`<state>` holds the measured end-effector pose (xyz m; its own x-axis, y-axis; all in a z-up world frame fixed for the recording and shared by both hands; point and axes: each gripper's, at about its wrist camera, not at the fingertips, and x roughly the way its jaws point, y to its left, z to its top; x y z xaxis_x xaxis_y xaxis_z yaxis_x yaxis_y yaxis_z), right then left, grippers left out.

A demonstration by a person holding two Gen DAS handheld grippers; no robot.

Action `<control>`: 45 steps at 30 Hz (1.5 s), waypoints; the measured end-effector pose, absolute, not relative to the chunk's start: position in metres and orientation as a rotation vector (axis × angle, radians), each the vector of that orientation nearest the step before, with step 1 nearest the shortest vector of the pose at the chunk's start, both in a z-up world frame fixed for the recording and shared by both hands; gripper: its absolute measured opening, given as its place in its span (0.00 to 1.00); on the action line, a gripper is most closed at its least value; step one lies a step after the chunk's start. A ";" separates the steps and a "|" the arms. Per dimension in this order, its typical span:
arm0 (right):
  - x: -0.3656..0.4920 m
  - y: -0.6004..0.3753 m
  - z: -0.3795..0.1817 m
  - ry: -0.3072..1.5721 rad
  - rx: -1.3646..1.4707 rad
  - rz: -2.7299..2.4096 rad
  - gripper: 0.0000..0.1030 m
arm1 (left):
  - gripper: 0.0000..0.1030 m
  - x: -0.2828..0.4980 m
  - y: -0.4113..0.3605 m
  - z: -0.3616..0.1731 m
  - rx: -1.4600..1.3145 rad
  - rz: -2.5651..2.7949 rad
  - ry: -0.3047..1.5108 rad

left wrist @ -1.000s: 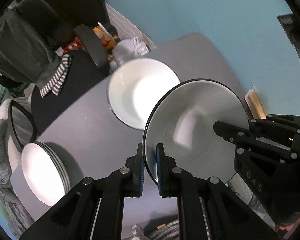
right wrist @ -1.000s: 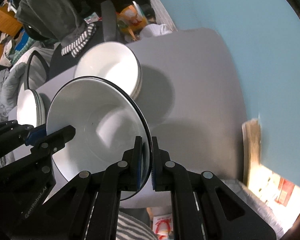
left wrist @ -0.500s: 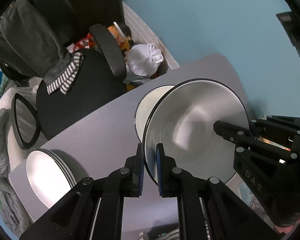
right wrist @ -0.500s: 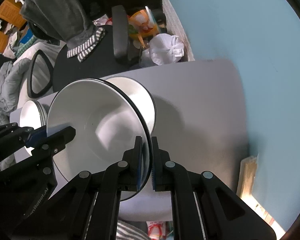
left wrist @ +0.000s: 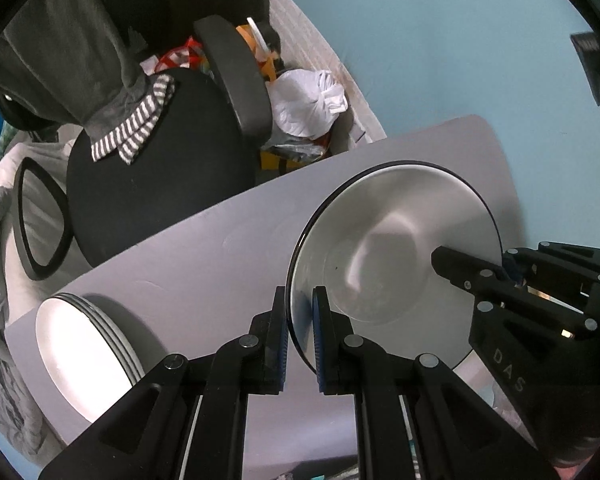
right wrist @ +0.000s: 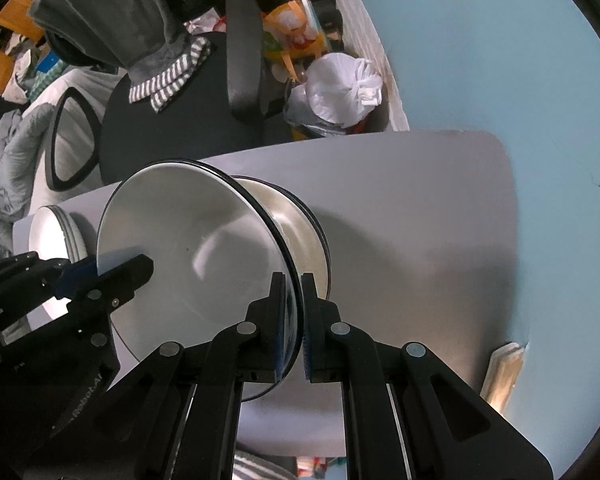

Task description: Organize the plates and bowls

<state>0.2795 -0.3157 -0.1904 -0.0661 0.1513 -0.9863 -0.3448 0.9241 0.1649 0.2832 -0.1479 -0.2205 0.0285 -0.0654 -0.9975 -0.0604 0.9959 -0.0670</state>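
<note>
1. Both my claws pinch one bowl (left wrist: 396,248) by its rim: my left gripper (left wrist: 300,336) at the rim's six o'clock in its own view, my right gripper (right wrist: 296,320) on the opposite edge.
2. Directly beyond, at twelve o'clock from my right claw, waits the other bowl (right wrist: 300,224) on the grey table (right wrist: 420,208); mine hovers over it, not yet nested.
3. At nine o'clock, the plate stack (left wrist: 84,344) looks sorted. Judging so, seating this bowl remains.

A pale blue wall (right wrist: 480,48) backs the grey table (right wrist: 420,208) — beyond its far edge, a black office chair (left wrist: 160,184).
</note>
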 end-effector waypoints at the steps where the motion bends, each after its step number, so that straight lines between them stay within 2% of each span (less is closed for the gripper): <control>1: 0.280 -0.316 -0.193 1.595 -0.155 0.407 0.07 | 0.10 0.283 -0.148 -0.222 -0.102 -0.004 1.548; 13: 0.286 -0.320 -0.206 1.634 -0.126 0.409 0.08 | 0.10 0.287 -0.151 -0.232 -0.095 -0.023 1.569; 22: 0.286 -0.317 -0.208 1.666 -0.094 0.413 0.18 | 0.11 0.288 -0.150 -0.234 -0.097 -0.032 1.573; 26: 0.285 -0.313 -0.207 1.676 -0.085 0.413 0.30 | 0.15 0.286 -0.147 -0.235 -0.109 -0.031 1.574; 38: 0.283 -0.311 -0.202 1.669 -0.104 0.364 0.31 | 0.16 0.280 -0.146 -0.231 -0.116 -0.031 1.565; 45: 0.280 -0.313 -0.198 1.654 -0.105 0.353 0.32 | 0.23 0.274 -0.144 -0.226 -0.102 -0.028 1.553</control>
